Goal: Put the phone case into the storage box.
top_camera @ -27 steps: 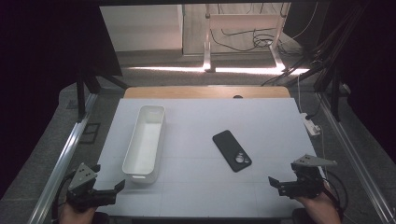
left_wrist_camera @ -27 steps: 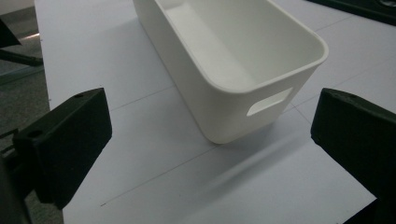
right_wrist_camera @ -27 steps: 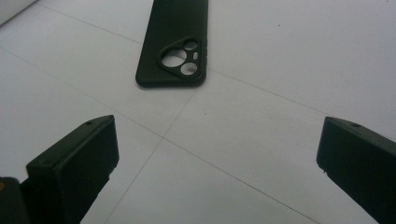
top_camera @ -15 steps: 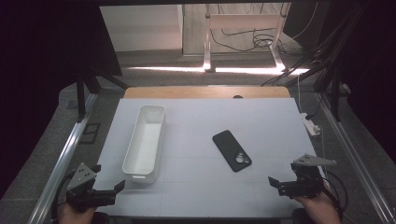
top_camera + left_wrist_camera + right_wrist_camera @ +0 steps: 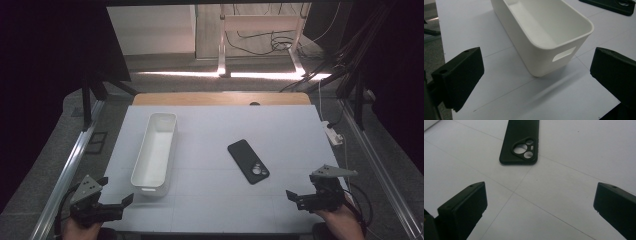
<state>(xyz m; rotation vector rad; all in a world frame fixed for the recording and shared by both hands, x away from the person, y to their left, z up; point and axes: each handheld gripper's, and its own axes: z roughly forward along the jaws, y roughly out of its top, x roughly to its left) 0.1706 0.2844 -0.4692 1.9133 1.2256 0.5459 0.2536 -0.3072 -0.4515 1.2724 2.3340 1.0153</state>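
White bin [image 5: 155, 149] holds nothing; both grippers' fingers [image 5: 459, 77] spread, phone case [image 5: 248, 161] outside.

High view: both hands cut off by the bottom edge; left hand [image 5: 80, 229] and right hand [image 5: 341, 226] show knuckles only, forearms out of frame. Left gripper view: white bin [image 5: 541, 32] cut by the top edge, far end unseen; phone case [image 5: 610, 3] clipped at the top right corner, only one edge showing. Right gripper view: the case's upper part runs off the top edge; both jaws cut by the bottom and side edges.
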